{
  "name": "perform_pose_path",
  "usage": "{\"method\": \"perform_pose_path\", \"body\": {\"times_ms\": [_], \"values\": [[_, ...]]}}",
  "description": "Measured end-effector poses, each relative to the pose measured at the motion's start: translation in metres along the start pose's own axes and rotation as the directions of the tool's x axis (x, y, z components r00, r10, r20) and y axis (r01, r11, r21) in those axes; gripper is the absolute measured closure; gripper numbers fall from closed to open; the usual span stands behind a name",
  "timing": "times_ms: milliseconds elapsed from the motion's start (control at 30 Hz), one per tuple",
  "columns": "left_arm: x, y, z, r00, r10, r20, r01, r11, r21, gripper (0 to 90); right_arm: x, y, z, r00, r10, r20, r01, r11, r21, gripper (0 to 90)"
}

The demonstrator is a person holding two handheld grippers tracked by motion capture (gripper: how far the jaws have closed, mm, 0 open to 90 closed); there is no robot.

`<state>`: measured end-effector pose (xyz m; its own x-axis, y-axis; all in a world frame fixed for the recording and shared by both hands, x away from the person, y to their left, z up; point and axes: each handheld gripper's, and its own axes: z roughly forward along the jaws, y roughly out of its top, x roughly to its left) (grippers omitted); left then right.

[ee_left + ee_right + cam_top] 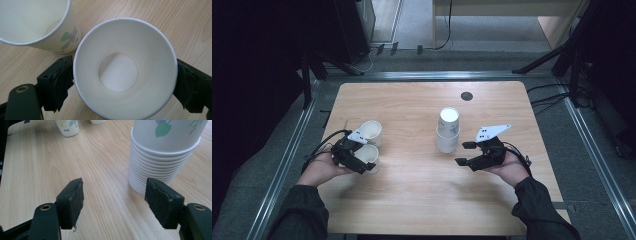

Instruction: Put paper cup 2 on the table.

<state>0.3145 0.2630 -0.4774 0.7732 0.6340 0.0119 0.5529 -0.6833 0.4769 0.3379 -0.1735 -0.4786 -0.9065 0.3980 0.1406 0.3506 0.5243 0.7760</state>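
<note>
A white paper cup [117, 72] stands upright on the wooden table [412, 200] between the jaws of my left gripper [366, 161]. The pads sit right beside its rim, which stays round and unsquashed, so I read the left gripper [125, 80] as open. A second cup with a flower print [372, 132] stands just behind it, their rims nearly touching. A tall stack of the same cups [448, 130] stands upside down mid-table. My right gripper [463, 153] lies level to the right of the stack, open and empty [115, 200], with the stack [162, 157] ahead and slightly right.
A dark round cable hole [466, 96] sits near the table's far edge. Bare wood stretches between the two hands and toward the near edge. Metal rails run along the floor on both sides of the table, with dark stands beyond.
</note>
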Motion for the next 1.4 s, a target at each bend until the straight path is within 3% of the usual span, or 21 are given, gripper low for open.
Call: {"method": "perform_pose_path", "body": {"times_ms": [567, 700, 1167, 1200, 1400], "values": [[0.002, -0.002, -0.002, 0.9982, -0.039, 0.045, 0.039, 0.9992, -0.004, 8.4, 0.0, 0.0, 0.0, 1.0, -0.008, 0.001, 0.008, 1.0, 0.003, 31.8], [0.001, -0.001, -0.002, 0.9955, -0.048, 0.082, 0.048, 0.9988, 0.003, 8.4, 0.0, 0.0, 0.0, 1.0, -0.006, 0.001, 0.006, 1.0, 0.003, 31.8], [-0.001, 0.002, -0.02, 0.9975, -0.048, 0.053, 0.051, 0.9964, -0.067, 8.4, 0.0, 0.0, -0.001, 1.0, -0.008, 0.006, 0.008, 1.0, 0.002, 31.8], [-0.001, 0.002, -0.022, 0.9964, -0.052, 0.067, 0.057, 0.9957, -0.074, 8.4, 0.0, 0.0, -0.001, 1.0, -0.006, 0.004, 0.006, 1.0, -0.001, 31.8], [-0.001, 0.005, -0.033, 0.9967, -0.056, 0.058, 0.062, 0.9928, -0.103, 8.4, 0.0, 0.0, -0.002, 1.0, -0.007, 0.003, 0.007, 1.0, -0.007, 31.8]]}}
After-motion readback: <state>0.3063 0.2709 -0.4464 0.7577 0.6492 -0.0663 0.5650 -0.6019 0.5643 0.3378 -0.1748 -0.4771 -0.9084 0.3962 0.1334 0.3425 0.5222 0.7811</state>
